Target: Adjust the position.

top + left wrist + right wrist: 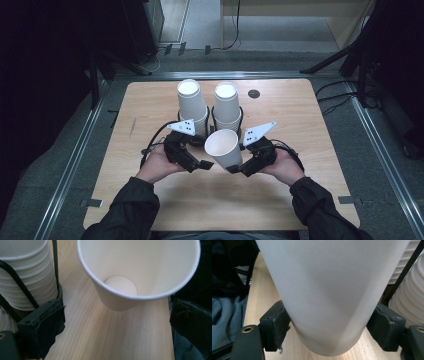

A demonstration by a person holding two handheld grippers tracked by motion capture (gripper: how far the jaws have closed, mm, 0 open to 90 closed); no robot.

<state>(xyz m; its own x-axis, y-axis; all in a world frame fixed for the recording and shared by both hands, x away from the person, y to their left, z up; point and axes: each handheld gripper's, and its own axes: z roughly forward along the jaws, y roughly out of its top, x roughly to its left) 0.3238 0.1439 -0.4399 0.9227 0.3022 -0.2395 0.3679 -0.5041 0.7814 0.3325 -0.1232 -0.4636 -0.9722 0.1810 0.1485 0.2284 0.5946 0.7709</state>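
Wooden table below me: my right gripper clamps a tilted white paper cup, left gripper parted at its nine o'clock.

White cup; white cup stacks at twelve o'clock in black wire holders. Black tongs, grey plates. Pale wood-grain table. Dark sleeves.

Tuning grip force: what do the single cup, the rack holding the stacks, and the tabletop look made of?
Single cup: apparently paper, matte white, with a rolled rim and seamed base disc; right gripper is clamped on its lower wall.
Rack: thin black rods, probably coated metal wire.
Tabletop: light wood grain, smooth low sheen; solid wood or laminate, can't tell.
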